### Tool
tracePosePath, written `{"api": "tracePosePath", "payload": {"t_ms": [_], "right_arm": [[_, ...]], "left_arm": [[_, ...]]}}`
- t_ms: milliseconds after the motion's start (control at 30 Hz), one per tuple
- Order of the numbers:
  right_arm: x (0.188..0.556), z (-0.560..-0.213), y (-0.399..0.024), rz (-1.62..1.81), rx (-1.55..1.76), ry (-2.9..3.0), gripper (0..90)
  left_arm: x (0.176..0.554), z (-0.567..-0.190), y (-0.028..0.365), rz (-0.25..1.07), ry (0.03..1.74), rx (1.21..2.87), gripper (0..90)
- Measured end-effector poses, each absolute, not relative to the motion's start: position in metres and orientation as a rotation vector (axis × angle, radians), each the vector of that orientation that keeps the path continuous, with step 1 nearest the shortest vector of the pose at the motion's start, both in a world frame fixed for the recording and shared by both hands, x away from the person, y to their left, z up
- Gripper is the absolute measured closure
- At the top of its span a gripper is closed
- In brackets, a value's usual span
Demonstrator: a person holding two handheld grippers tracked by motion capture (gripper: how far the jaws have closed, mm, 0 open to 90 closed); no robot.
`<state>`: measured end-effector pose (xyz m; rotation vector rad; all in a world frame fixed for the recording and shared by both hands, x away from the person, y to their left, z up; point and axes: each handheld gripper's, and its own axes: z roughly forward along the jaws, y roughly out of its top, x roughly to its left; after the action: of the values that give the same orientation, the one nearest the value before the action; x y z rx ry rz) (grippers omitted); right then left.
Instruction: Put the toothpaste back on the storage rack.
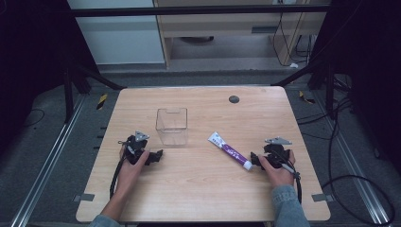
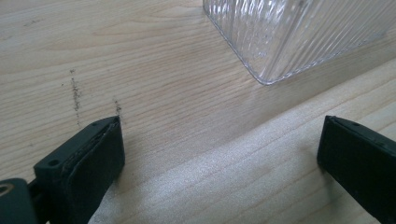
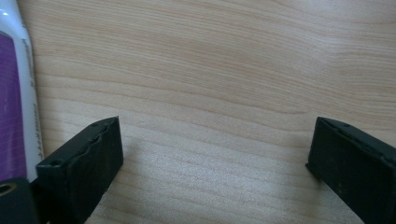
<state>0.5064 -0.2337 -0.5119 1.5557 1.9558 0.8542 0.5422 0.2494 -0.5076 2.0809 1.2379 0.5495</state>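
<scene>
Tabletop (image 1: 198,189): pale wood, square with rounded corners; a small dark round disc (image 1: 233,99) set near its far edge, right of centre.

Clear container (image 1: 172,126): transparent, rectangular, open at the top, upright on the tabletop left of centre; in the left gripper view its ribbed wall and rounded lower corner (image 2: 289,37) stand ahead of the fingers and to their right, apart from them.

Tube (image 1: 230,151): purple and white, lying flat and slantwise on the tabletop right of centre; flat crimped end toward the container, white cap end toward the person's right side; well apart from the container; in the right gripper view its purple and white flank (image 3: 16,102) runs along the left edge, just beside the left finger, contact not to be told.

Left gripper (image 1: 153,155): held low over the tabletop in the person's left hand (image 1: 128,170), just near the container's near left corner; fingers (image 2: 88,158) released, standing wide, bare wood between them.

Right gripper (image 1: 254,160): held low in the person's right hand (image 1: 279,172), tips close by the tube's cap end; fingers (image 3: 88,158) released, spread wide, nothing between them but tabletop; tube outside the gap.

Cables: one trailing from each gripper toward the near edge.
</scene>
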Motion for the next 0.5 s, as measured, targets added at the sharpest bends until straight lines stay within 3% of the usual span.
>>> {"api": "tracePosePath", "payload": {"t_ms": [133, 367, 500], "right_arm": [[0.499, -0.505, -0.235, 0.864, 1.522, 1.989, 17.5], [0.459, -0.479, -0.231, 0.823, 1.391, 2.089, 15.1], [0.448, -0.469, -0.223, 0.859, 1.351, 2.152, 21.5]], "left_arm": [[0.542, -0.508, 0.249, 0.549, 1.24, 2.081, 0.0], [0.542, -0.508, 0.249, 0.549, 1.241, 2.08, 0.0], [0.541, -0.508, 0.249, 0.554, 1.252, 2.074, 0.0]]}}
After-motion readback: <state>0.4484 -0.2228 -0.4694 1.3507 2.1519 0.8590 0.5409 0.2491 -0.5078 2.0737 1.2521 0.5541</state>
